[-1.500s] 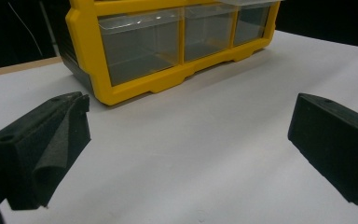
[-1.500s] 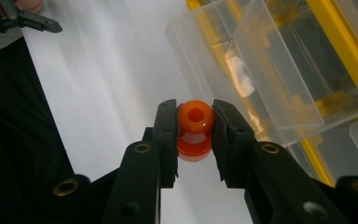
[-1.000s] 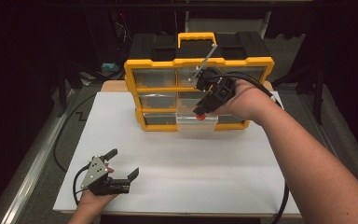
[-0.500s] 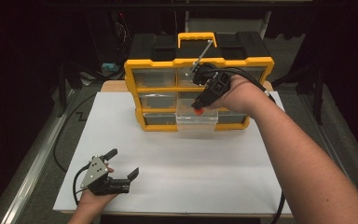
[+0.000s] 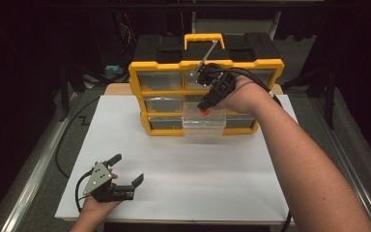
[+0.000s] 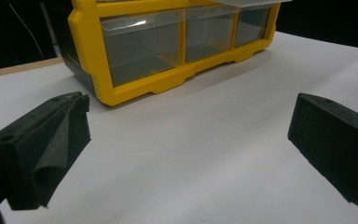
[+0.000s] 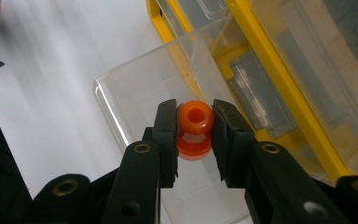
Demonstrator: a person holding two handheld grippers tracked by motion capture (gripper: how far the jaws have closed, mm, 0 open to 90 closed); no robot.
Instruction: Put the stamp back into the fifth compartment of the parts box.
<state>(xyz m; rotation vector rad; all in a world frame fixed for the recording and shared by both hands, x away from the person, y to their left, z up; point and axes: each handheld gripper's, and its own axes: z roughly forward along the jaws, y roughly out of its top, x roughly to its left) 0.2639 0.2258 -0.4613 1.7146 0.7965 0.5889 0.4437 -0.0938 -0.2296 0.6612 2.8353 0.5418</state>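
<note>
Right claw (image 7: 195,140) grips orange bead (image 7: 195,128) over open drawer (image 7: 135,88).

We note both forearms bare, no sleeves. Left gripper (image 5: 125,180): black body, grey three-cornered plate with dark screw holes, black cable looping behind. Right gripper (image 7: 195,140): black jaws with brass-ringed screw holes, thick black cable trailing along the arm.
</note>
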